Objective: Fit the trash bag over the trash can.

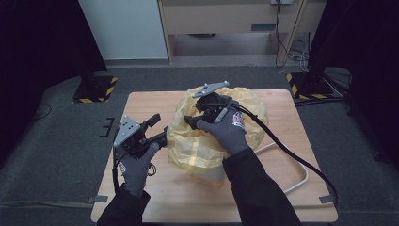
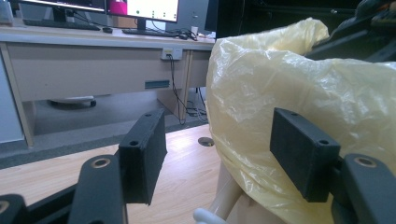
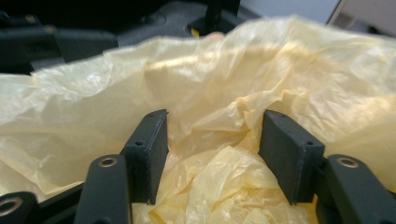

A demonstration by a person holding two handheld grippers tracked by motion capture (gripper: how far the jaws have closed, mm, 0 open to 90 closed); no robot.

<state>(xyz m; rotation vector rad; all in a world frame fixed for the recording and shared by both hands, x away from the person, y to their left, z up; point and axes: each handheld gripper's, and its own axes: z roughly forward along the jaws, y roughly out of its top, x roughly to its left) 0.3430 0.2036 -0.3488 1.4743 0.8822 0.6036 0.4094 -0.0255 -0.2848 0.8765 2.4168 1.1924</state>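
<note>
While the right tongs (image 1: 190,121) dip spread into the yellow bag (image 1: 207,141) mid-tabletop (image 1: 155,197), wrist bent down, the left tongs (image 1: 165,136) wait spread at its nine o'clock; the left gripper view reveals a cream container (image 2: 224,200) beneath.

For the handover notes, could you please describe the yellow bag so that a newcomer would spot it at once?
Start at the wooden table. Near its middle a crinkled, translucent yellow plastic bag is draped over a pale bin, between the two tongs. It is the only yellow, billowing thing there; the white cable beside it is thin.
</note>
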